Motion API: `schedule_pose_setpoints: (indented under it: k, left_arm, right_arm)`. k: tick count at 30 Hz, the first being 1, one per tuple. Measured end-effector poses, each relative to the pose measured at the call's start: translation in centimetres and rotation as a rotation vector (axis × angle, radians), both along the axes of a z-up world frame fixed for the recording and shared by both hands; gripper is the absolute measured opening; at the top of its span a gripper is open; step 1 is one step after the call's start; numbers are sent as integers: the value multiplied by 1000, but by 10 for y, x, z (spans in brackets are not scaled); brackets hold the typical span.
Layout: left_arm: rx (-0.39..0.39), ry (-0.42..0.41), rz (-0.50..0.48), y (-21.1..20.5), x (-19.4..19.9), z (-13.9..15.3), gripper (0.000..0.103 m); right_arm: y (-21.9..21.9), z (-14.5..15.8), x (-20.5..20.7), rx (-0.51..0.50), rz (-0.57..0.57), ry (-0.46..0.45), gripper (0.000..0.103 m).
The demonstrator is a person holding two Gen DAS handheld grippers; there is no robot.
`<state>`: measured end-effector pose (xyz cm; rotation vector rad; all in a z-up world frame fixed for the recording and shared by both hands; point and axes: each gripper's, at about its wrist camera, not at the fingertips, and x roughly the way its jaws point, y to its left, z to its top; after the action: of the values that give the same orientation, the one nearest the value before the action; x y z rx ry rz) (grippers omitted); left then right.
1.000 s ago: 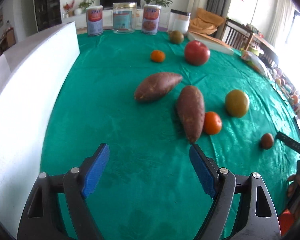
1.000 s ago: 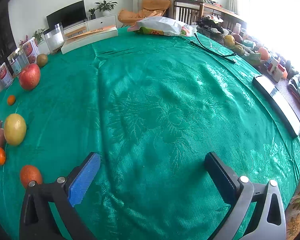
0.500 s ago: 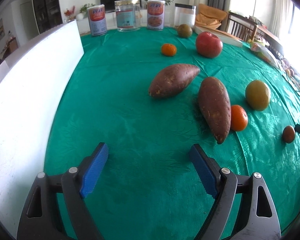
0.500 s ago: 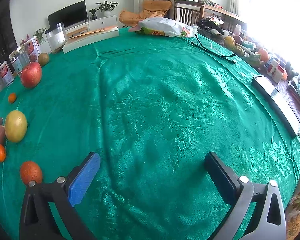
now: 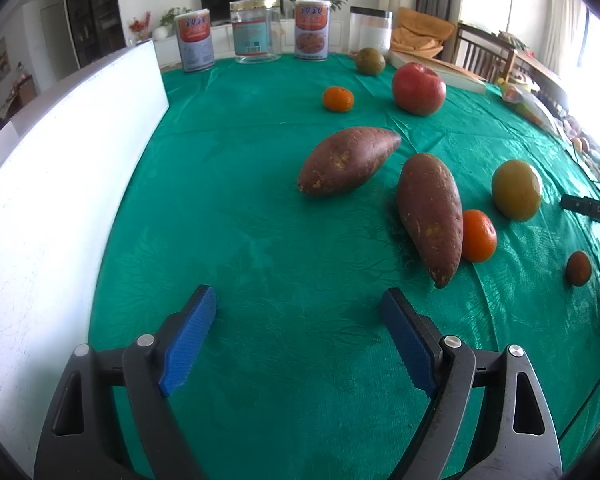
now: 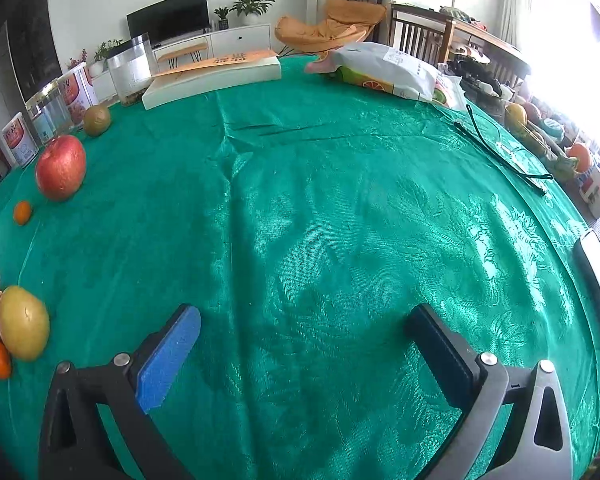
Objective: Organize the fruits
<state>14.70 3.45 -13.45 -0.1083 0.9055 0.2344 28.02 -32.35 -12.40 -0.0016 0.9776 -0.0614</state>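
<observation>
Left hand-held gripper (image 5: 300, 312): jaws spread wide, empty, above the green-clothed worktop (image 5: 260, 240). Right hand-held gripper (image 6: 304, 320): likewise agape, holding nothing. Two sweet potatoes (image 5: 430, 216) lie at 1 o'clock of the left gripper; a tangerine (image 5: 478, 236) touches the nearer one. Red apple (image 5: 419, 88) farther, at 1 o'clock. Red-labelled tins (image 5: 312, 30) at 12 o'clock; their lettering is unreadable.

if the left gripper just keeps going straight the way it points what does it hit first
Probably nothing soon: the open left gripper faces bare green tablecloth. The left sweet potato lies just right of that line and may get clipped; depth is unclear.
</observation>
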Motion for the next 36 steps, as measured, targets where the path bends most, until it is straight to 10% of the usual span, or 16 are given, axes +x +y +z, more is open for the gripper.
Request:
schedule_pose_setpoints:
  k: [36]
  left_arm:
    - [11, 6, 12, 1, 1, -1, 90]
  right_arm:
    - [0, 0, 0, 0, 0, 0, 103]
